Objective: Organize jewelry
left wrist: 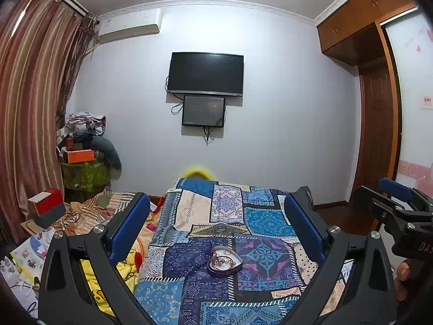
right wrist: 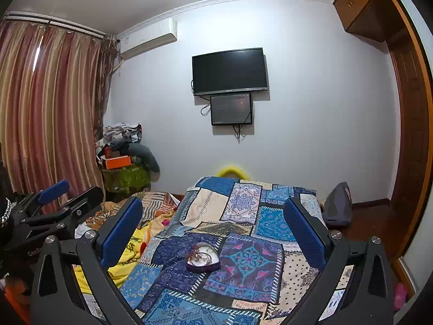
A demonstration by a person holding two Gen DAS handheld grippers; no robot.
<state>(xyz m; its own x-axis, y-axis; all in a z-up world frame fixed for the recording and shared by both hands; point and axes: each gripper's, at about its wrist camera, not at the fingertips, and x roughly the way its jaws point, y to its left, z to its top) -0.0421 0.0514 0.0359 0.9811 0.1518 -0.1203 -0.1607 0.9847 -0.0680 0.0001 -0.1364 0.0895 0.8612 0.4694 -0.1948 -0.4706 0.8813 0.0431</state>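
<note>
Left gripper (left wrist: pixel 216 224) and right gripper (right wrist: pixel 213 224) both spread wide, empty, above heart-shaped jewelry dish (left wrist: pixel 225 263) on patchwork bedspread (left wrist: pixel 259 216); red box (left wrist: pixel 47 201) at 9 o'clock, left view only; dark bag (right wrist: pixel 337 204) at 3 o'clock, clearer in right view.

Patchwork bedspread (left wrist: pixel 243 216) covers the bed. Wall-mounted television (left wrist: pixel 205 73) at 12 o'clock, smaller dark screen (left wrist: pixel 203 111) directly beneath. Air conditioner (left wrist: pixel 130 25) and striped curtains (left wrist: pixel 32 94) at 10 o'clock. Wooden wardrobe (left wrist: pixel 360 19) at 2 o'clock. Orange box (left wrist: pixel 80 156) atop piled clutter.
</note>
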